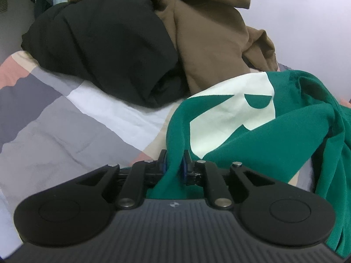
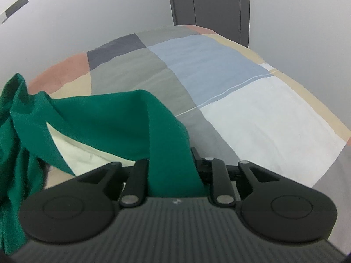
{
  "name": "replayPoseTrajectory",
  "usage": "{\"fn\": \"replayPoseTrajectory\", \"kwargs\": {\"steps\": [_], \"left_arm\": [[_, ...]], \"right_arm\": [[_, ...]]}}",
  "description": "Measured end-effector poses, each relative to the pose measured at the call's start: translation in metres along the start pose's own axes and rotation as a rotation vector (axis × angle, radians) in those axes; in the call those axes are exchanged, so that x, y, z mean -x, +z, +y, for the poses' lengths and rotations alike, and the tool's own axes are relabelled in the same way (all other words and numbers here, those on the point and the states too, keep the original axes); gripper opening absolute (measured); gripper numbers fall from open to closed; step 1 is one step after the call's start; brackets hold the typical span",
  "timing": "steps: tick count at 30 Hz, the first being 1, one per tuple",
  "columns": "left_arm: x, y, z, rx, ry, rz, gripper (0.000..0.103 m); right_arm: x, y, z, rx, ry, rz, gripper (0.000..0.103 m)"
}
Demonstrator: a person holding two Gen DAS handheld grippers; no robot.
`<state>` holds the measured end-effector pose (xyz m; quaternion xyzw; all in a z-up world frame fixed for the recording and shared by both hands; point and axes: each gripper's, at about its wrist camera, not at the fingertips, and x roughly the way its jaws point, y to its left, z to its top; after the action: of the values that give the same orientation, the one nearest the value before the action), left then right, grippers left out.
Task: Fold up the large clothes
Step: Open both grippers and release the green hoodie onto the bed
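Observation:
A green garment [image 1: 274, 140] with a large pale print lies rumpled on the bed. My left gripper [image 1: 174, 163] is shut on an edge of it; green cloth runs between the blue-padded fingers. In the right wrist view the same green garment [image 2: 105, 120] stretches from the left to my right gripper [image 2: 173, 160], which is shut on a fold of it. The cloth covers the right gripper's left finger.
A black garment [image 1: 105, 50] and a brown garment [image 1: 208, 43] are heaped at the back of the bed. The patchwork bedcover [image 2: 252, 100] spreads ahead of the right gripper. A white wall [image 2: 87, 11] and a dark door frame [image 2: 208, 2] stand behind.

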<state>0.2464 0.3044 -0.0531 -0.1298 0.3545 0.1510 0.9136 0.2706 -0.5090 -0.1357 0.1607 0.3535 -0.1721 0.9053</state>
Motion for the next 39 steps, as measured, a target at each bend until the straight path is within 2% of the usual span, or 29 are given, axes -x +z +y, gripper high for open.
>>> {"fn": "replayPoseTrajectory", "kwargs": {"steps": [1,2,3,4,5,7,9,13,20,24,30,39], "left_arm": [[0.003,0.000,0.000,0.005,-0.001,0.003,0.029],[0.006,0.000,0.000,0.018,-0.005,0.006,0.052],[0.009,0.000,0.001,0.041,-0.011,0.008,0.069],[0.015,0.000,0.002,0.068,-0.026,0.000,0.070],[0.020,0.000,0.001,0.080,-0.037,-0.007,0.071],[0.029,0.001,-0.003,0.096,-0.038,-0.007,0.073],[0.040,0.001,-0.006,0.103,-0.053,-0.020,0.074],[0.057,0.001,-0.021,0.056,-0.059,-0.042,0.074],[0.077,-0.003,-0.045,0.002,-0.090,-0.066,0.074],[0.091,-0.005,-0.060,0.003,-0.144,-0.085,0.074],[0.115,-0.014,-0.095,-0.076,-0.198,-0.135,0.074],[0.142,-0.054,-0.157,-0.155,-0.328,-0.146,0.074]], "right_arm": [[0.002,0.000,0.000,-0.003,0.004,-0.002,0.023],[0.005,0.000,0.000,-0.008,0.007,-0.005,0.027],[0.009,0.001,-0.002,-0.013,0.009,-0.012,0.030],[0.012,0.001,-0.002,-0.018,0.013,-0.020,0.043],[0.017,0.000,-0.004,-0.025,0.017,-0.032,0.063],[0.030,-0.001,-0.007,-0.046,0.023,-0.071,0.082],[0.044,-0.003,-0.010,-0.049,0.044,-0.102,0.081],[0.064,-0.008,-0.010,-0.068,0.135,-0.111,0.081],[0.097,-0.009,0.022,0.022,0.227,-0.157,0.081],[0.114,-0.014,0.042,0.092,0.291,-0.171,0.081],[0.137,-0.023,0.073,0.181,0.389,-0.189,0.081],[0.158,-0.047,0.118,0.299,0.508,-0.171,0.081]]}}
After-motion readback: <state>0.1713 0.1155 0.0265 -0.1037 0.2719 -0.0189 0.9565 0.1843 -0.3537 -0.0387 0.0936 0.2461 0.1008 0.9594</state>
